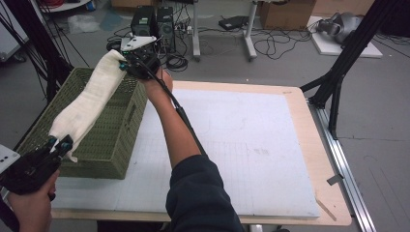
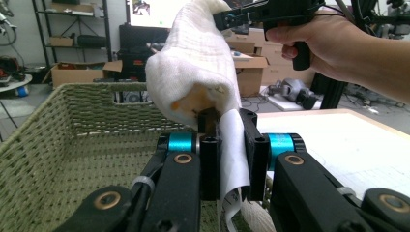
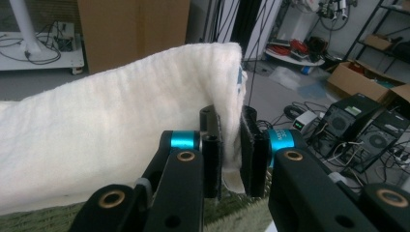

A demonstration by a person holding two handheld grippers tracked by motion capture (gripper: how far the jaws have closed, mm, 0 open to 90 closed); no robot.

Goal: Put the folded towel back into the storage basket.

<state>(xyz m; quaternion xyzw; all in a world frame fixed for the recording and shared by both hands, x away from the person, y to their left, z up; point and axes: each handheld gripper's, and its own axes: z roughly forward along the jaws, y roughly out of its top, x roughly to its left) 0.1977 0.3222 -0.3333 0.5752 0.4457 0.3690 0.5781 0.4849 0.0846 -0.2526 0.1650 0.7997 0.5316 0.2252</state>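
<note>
Here the left gripper (image 1: 60,143) and right gripper (image 1: 126,64), each clamped on a towel (image 1: 89,104) end, hold it above the basket (image 1: 109,145), seemingly not yet lowered in.

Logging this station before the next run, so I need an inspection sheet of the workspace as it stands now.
Surface: white gridded mat on a wooden table, bare.
Job's things: cream folded towel stretched above the green woven basket.
Clutter: nothing seen on the mat.
Grippers: left tool shut on the towel's near end; right tool shut on its far end.
Cables: black cable trails along the right forearm.
Surroundings: computer towers, cardboard boxes, floor cables.
</note>
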